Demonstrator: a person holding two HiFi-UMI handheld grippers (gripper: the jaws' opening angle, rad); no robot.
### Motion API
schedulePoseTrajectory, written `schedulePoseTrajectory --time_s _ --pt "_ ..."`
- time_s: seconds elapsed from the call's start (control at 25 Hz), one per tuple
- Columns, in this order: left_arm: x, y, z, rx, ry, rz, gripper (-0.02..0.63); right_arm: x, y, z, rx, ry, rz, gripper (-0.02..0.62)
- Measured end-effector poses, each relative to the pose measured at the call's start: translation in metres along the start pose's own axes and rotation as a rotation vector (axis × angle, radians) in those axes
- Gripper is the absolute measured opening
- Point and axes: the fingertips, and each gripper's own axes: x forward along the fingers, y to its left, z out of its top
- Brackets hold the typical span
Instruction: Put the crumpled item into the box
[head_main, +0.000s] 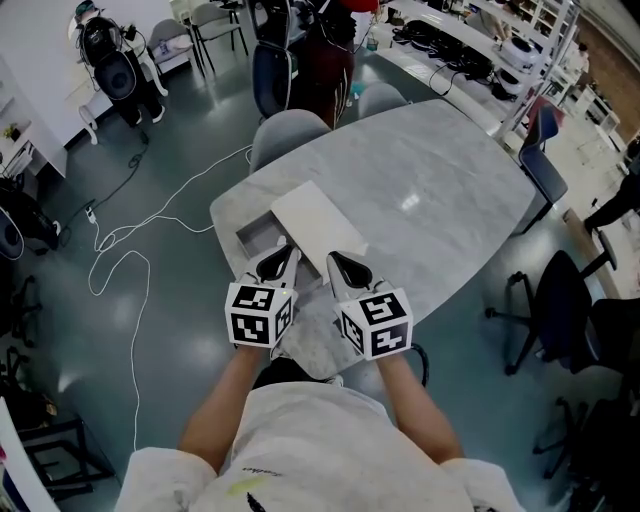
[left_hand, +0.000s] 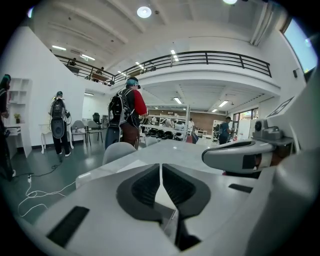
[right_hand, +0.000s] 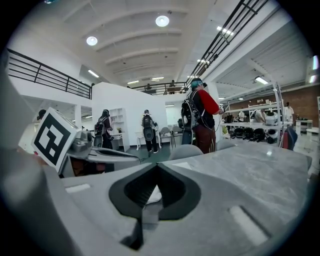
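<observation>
A flat box stands on the marble table (head_main: 430, 190). Its white lid (head_main: 318, 225) lies askew over it, so a grey open part (head_main: 253, 238) shows at the left. My left gripper (head_main: 281, 262) hovers at the box's near edge, jaws shut, tips touching and nothing between them (left_hand: 161, 166). Just to the right is my right gripper (head_main: 343, 268), also shut at the tips (right_hand: 156, 166). In the right gripper view a small white crumpled item (right_hand: 153, 195) shows through the hollow under the tips, on the table just ahead. Whether the jaws touch it I cannot tell.
A grey chair (head_main: 288, 135) is tucked in at the table's far side, and a person with a backpack (left_hand: 127, 117) stands behind it. White cables (head_main: 130, 250) trail over the floor at the left. Dark office chairs (head_main: 560, 310) stand at the right.
</observation>
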Motion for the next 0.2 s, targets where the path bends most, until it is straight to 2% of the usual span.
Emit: schedulePoseTrajectory --time_s 0.2 --pt "-0.0017 0.0021 -0.0035 -0.004 0.006 0.002 0.023 0.0011 0.0039 -0.0020 -0.006 0.001 0.006 0.005"
